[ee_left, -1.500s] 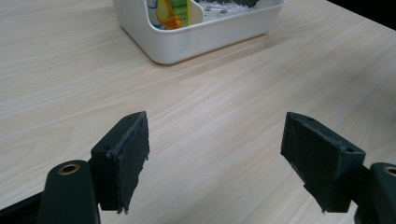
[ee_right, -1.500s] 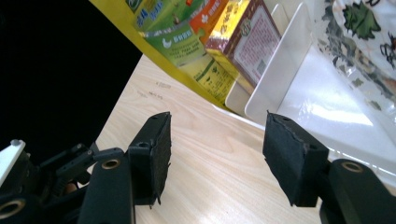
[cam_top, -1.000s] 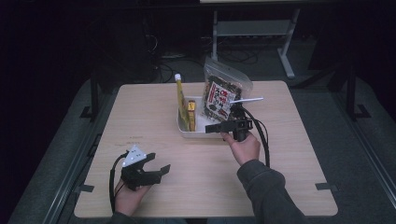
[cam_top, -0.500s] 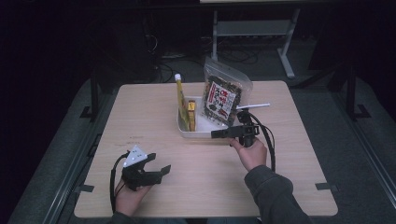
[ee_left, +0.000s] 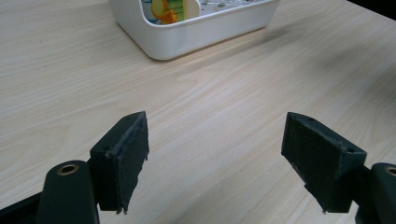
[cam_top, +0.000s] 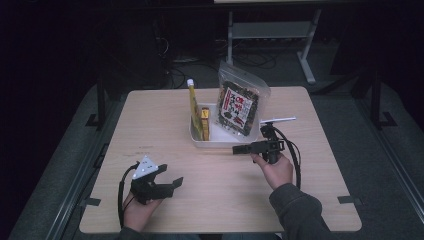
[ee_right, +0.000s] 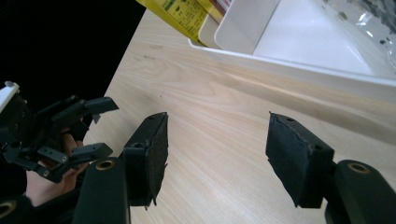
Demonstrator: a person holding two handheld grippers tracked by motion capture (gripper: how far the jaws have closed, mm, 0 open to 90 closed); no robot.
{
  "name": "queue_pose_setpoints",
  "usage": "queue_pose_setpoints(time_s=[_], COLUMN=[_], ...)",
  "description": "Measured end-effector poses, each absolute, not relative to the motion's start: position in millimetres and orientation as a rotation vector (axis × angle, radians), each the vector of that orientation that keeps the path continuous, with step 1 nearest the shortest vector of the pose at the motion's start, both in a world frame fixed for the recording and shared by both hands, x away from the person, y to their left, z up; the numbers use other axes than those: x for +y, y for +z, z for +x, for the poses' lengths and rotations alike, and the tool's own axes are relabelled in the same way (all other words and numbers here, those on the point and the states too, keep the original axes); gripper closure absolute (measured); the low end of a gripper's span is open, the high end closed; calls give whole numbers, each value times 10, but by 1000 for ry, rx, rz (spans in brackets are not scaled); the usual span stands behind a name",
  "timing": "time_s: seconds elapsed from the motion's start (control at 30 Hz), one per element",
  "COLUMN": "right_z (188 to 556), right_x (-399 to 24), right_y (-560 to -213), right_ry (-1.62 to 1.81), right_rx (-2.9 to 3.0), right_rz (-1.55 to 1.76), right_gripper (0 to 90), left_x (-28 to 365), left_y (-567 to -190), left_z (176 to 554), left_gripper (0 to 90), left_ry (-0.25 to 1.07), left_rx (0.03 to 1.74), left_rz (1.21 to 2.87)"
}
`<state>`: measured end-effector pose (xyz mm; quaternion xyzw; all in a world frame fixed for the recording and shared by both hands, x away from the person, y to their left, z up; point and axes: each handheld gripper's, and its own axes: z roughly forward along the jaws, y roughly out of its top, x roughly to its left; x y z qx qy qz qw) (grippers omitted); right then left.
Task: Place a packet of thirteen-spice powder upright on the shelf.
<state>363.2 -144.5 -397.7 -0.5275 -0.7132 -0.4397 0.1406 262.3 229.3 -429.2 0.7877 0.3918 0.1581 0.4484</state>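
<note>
A white tub [cam_top: 220,141] is parked near the middle of the wooden table [cam_top: 310,125], with a tall yellow box [cam_top: 195,112] and a smaller yellow pack [cam_top: 205,120] stood up at its left end and a dark snack bag [cam_top: 239,105] leaned upright at its right end. The right gripper [cam_top: 241,149] is held just in front of the tub's near wall, jaws pointed across toward the left side. Its jaws are spread fairly wide, nothing is caught between them, and only bare tabletop is seen in the gap. The left gripper [cam_top: 172,182] is kept low near the front left of the table, well apart from the tub, jaws wide open too and nothing gripped.
</note>
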Motion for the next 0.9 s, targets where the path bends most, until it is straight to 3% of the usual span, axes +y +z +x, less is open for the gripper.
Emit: queue_pose_setpoints(time_s=[0.9], right_z=[3315], right_x=[-1693], right_y=[-4239], right_ry=[-1204], right_rx=[-2134], right_rz=[-1457], right_gripper=[370], left_x=[2260], left_y=[-4315], left_z=[2619], left_gripper=[219], left_ry=[385], left_rx=[964], left_rz=[1960])
